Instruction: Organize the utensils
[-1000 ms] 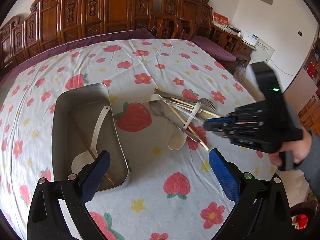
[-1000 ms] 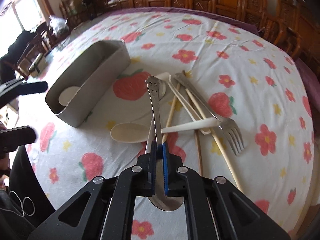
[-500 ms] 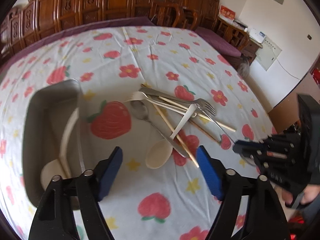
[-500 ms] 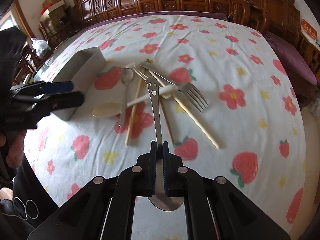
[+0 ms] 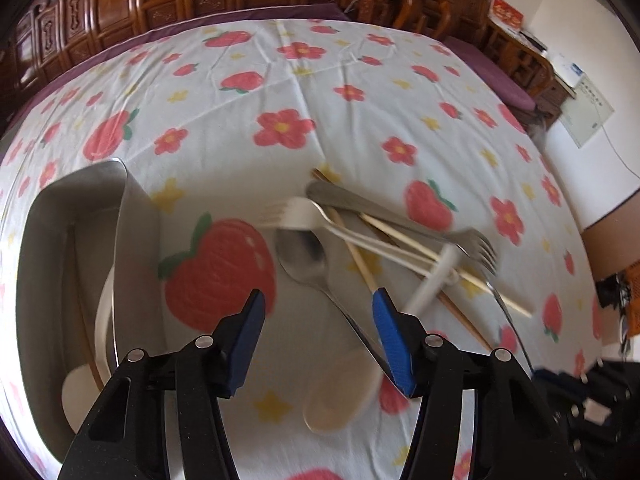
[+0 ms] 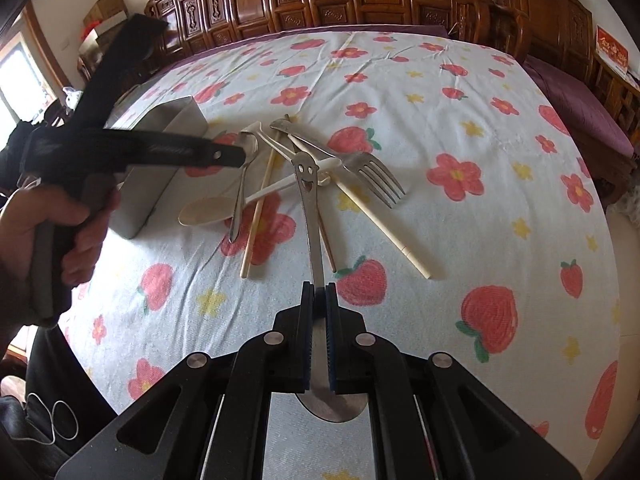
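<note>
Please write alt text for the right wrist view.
The right gripper is shut on a steel smiley-face spoon above a strawberry-print tablecloth. Beyond lie mixed steel, cream and wooden utensils beside a grey metal tray.

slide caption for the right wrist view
Right claw shut on smiley-handled spoon, above strawberry tablecloth near utensil pile.

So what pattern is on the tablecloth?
White tablecloth printed with red strawberries, pink flowers and yellow stars; clearest in the right wrist view.
</note>
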The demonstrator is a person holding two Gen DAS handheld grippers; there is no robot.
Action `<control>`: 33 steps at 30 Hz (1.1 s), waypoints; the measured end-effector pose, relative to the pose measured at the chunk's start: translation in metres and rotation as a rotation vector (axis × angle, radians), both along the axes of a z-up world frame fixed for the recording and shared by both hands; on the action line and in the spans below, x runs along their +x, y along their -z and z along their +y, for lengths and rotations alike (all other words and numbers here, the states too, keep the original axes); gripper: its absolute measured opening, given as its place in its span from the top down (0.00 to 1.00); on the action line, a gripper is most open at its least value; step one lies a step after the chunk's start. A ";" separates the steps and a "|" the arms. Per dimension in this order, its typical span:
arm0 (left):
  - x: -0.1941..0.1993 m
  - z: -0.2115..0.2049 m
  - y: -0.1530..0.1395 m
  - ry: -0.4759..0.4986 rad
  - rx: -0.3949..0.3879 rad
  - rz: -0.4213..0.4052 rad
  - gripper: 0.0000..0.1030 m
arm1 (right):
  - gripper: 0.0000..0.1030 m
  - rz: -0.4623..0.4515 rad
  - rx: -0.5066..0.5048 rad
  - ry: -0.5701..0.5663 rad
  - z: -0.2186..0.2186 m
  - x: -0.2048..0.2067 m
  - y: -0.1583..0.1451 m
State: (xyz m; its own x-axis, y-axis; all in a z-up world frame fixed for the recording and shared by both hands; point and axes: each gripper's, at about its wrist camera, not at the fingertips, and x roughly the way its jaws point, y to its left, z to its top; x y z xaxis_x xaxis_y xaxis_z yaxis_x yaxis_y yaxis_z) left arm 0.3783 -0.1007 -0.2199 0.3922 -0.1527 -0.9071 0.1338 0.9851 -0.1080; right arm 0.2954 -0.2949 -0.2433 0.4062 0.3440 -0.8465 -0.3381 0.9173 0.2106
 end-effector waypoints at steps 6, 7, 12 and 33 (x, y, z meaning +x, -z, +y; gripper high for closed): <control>0.019 0.009 0.006 -0.043 0.005 0.002 0.59 | 0.93 -0.001 0.013 -0.006 0.000 -0.001 0.001; 0.021 0.010 0.008 -0.047 0.003 0.003 0.62 | 0.93 -0.001 0.012 -0.007 0.000 0.000 0.001; 0.027 0.012 0.015 -0.060 -0.013 0.015 0.69 | 0.93 0.002 0.011 -0.001 -0.001 0.000 0.001; 0.000 -0.001 -0.006 0.036 -0.013 -0.032 0.99 | 0.93 0.010 -0.006 0.006 0.001 -0.006 0.002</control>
